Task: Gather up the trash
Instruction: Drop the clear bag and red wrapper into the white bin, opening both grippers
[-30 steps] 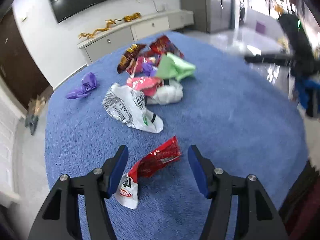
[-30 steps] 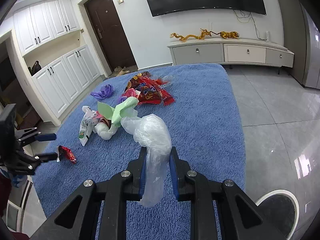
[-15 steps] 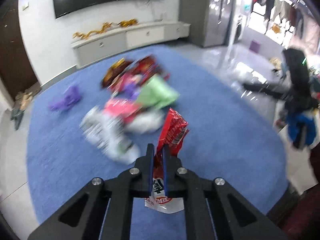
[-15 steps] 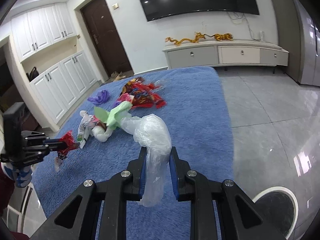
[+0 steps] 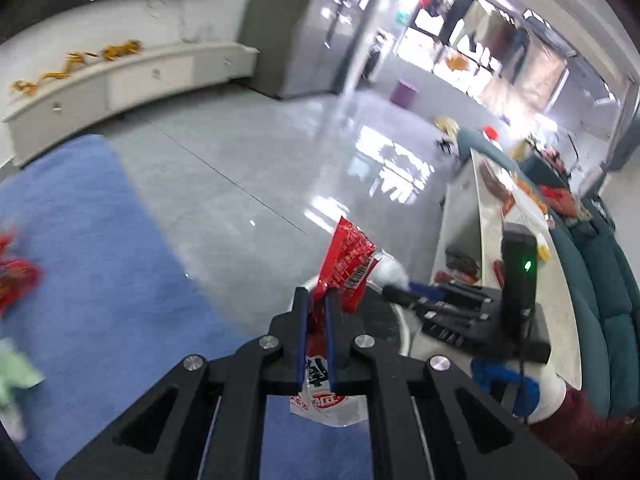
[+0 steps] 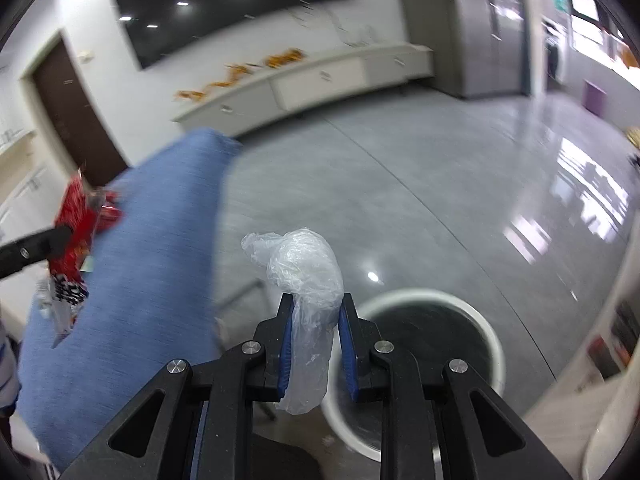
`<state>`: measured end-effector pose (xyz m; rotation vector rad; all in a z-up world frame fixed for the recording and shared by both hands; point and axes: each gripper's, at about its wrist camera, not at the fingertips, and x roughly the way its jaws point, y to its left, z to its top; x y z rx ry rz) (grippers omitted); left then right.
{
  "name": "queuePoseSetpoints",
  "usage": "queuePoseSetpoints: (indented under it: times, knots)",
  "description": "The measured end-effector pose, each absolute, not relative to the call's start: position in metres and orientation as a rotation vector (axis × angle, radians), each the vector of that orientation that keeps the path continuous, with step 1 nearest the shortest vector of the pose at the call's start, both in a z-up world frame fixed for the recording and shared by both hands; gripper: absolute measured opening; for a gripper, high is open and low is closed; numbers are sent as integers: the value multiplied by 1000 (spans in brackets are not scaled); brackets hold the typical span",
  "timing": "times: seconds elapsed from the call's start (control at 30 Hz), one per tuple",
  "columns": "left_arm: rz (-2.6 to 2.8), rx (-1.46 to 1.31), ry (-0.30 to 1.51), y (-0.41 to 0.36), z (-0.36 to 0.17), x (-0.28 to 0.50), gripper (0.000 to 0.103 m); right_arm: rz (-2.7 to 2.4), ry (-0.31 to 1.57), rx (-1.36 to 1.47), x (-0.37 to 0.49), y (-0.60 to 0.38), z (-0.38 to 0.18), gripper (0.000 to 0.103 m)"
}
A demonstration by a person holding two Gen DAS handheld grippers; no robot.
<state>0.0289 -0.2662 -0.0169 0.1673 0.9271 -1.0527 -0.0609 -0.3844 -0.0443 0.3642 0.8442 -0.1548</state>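
Observation:
My left gripper (image 5: 316,300) is shut on a red and white snack wrapper (image 5: 346,264), which sticks up past the fingertips and hangs below them. It hovers near the rim of a round white trash bin (image 5: 402,330). My right gripper (image 6: 314,304) is shut on a crumpled clear plastic bag (image 6: 306,272), just left of the same bin (image 6: 486,328), whose dark inside shows. In the right wrist view the left gripper (image 6: 60,236) with the red wrapper (image 6: 74,216) appears at the far left. The right gripper body (image 5: 472,308) shows in the left wrist view.
A blue rug (image 6: 132,264) with more blurred trash (image 5: 16,276) lies to the left. Glossy grey floor (image 6: 400,184) spreads ahead. A long white cabinet (image 6: 312,80) lines the far wall. A low white table (image 5: 488,216) and a teal sofa (image 5: 608,288) stand on the right.
My left gripper closed on the red wrapper and lifted it off the rug. Both grippers swung right, away from the trash pile, to the white bin. The right one kept its plastic bag.

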Motion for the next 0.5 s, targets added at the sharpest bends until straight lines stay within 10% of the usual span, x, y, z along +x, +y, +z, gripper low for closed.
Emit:
queuePoseSetpoints:
  times: [0.5]
  knots:
    - [-1175,136,1176,-377,-86,16,9,-398,1003,494,-97,-452,-127,45]
